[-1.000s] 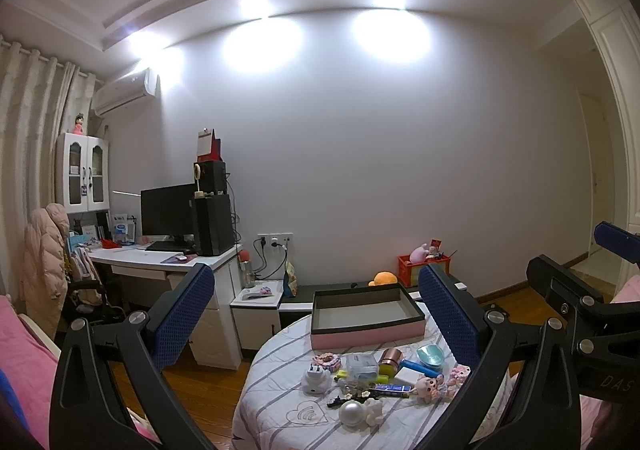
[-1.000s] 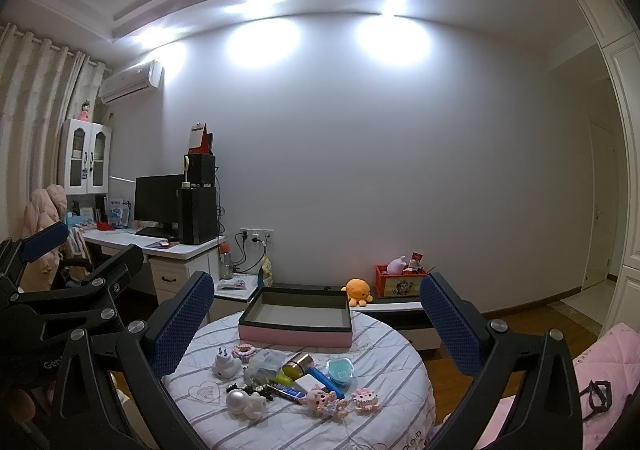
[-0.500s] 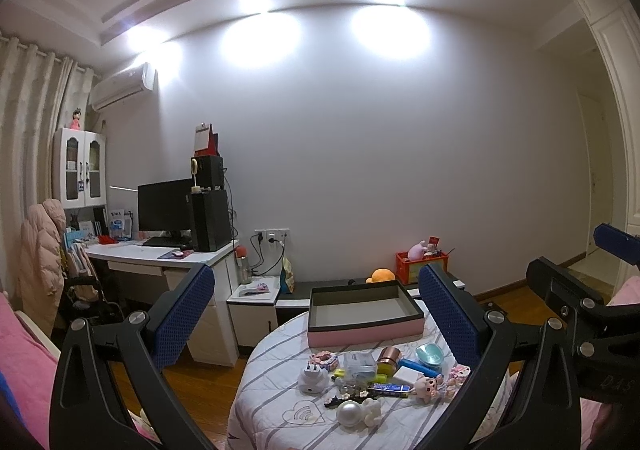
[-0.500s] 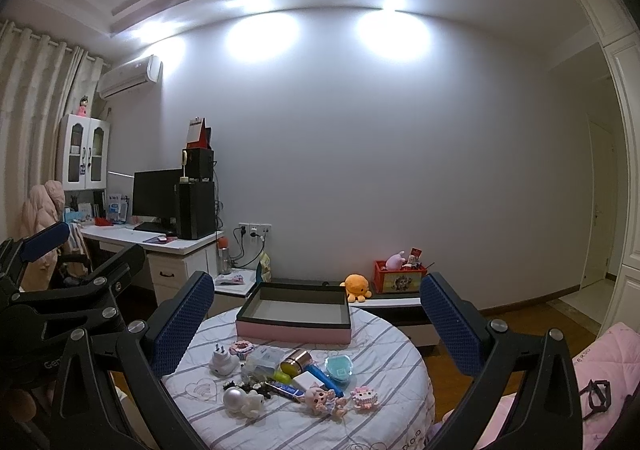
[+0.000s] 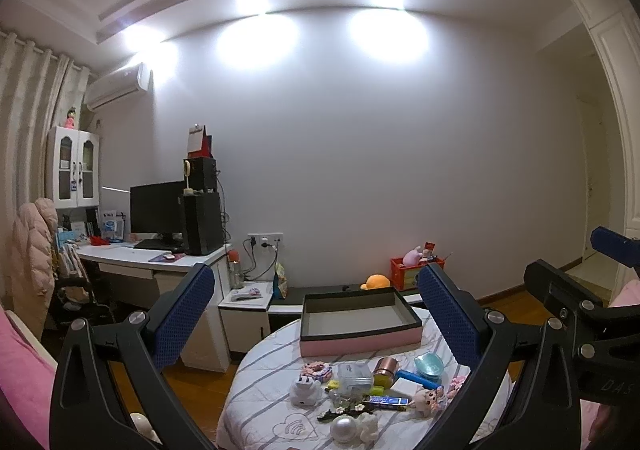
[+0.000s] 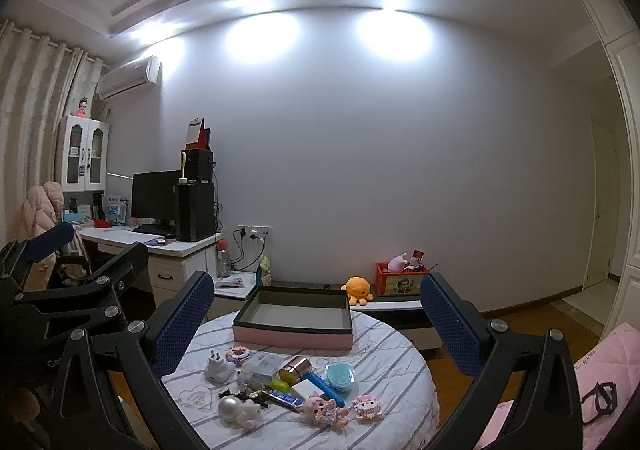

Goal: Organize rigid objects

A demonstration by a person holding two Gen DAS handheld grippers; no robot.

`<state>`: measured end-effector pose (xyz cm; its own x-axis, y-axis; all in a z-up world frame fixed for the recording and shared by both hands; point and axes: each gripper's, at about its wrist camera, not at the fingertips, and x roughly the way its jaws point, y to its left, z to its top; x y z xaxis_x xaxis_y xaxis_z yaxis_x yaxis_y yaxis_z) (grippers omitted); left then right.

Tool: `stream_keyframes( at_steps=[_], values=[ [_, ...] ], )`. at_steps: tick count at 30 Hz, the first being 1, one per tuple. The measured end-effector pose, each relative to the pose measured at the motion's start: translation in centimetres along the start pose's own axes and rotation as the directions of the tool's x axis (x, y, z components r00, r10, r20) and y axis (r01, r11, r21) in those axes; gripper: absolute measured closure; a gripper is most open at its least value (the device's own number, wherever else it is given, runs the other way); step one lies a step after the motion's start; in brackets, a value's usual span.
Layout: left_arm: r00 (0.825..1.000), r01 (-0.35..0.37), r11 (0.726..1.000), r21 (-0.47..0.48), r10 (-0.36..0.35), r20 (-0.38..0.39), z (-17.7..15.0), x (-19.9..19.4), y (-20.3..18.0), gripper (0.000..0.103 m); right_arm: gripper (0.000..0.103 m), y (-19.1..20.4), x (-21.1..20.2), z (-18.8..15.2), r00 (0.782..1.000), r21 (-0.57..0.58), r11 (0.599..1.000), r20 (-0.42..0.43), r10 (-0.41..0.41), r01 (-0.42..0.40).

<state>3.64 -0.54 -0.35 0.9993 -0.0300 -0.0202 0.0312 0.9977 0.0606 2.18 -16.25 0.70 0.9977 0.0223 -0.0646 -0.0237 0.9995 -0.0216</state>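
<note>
Both grippers hang raised above the round table (image 6: 400, 362), well short of everything on it, and hold nothing. The left gripper (image 5: 316, 314) has its blue pads (image 5: 182, 316) spread wide; the right gripper (image 6: 316, 314) is spread just as wide, pads (image 6: 182, 324) far apart.

Ahead of both, past the clutter, lies the pink box (image 6: 294, 320), dark inside. From the left gripper it sits straight ahead between the pads, slightly toward the right pad; from the right gripper it sits ahead and a little toward the left pad.

Nearer than the box, a loose pile spreads across the striped cloth. In the right view, below and between the pads: a white plug (image 6: 218, 366) closest to the left pad, a pearl figure (image 6: 236, 410) lowest and nearest, a copper cap (image 6: 295, 368) in the middle, a blue tube (image 6: 324, 386) beside it, a teal case (image 6: 340, 374) toward the right pad, a doll (image 6: 322, 410) and a pink charm (image 6: 366, 406) near the front. In the left view the same pile lies low and toward the right pad: plug (image 5: 306, 390), pearl figure (image 5: 348, 428), cap (image 5: 385, 368), case (image 5: 429, 364), doll (image 5: 428, 398). The right gripper's frame shows at the far right of the left view
</note>
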Motion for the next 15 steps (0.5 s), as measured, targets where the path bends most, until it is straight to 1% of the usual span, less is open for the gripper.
stream_keyframes(
  at_steps=[5, 6, 11, 12, 14, 15],
  values=[
    [1.000, 0.011, 1.000, -0.005, -0.011, -0.008, -0.8, 2.1, -0.4, 0.000, 0.000, -0.2, 1.8, -0.4, 1.000, 0.000, 1.000, -0.008, -0.014, 0.014],
    [1.000, 0.009, 1.000, -0.003, -0.009, -0.019, -1.2, 3.0, -0.5, 0.000, 0.000, -0.3, 2.3, -0.6, 1.000, 0.001, 1.000, -0.017, -0.013, 0.013],
    [0.999, 0.017, 1.000, -0.010, -0.018, -0.050, -2.8, 5.5, -0.1, 0.000, 0.000, -0.4, 4.9, -2.0, 0.999, 0.008, 1.000, -0.039, 0.011, -0.010],
    [0.998, 0.015, 1.000, -0.011, -0.016, -0.060, -3.3, 6.0, 0.1, 0.000, 0.000, -0.4, 5.5, -2.5, 0.999, 0.005, 1.000, -0.041, 0.016, -0.016],
    [0.995, -0.009, 1.000, -0.025, 0.006, -0.103, -5.4, 8.0, 0.8, 0.000, 0.000, -0.8, 6.8, -3.5, 0.998, 0.004, 1.000, -0.061, 0.018, -0.018],
    [0.993, -0.013, 0.999, -0.032, 0.009, -0.114, -5.9, 8.3, 1.1, 0.000, 0.000, -1.1, 7.7, -4.1, 0.996, 0.011, 1.000, -0.085, 0.017, -0.016]
  ],
)
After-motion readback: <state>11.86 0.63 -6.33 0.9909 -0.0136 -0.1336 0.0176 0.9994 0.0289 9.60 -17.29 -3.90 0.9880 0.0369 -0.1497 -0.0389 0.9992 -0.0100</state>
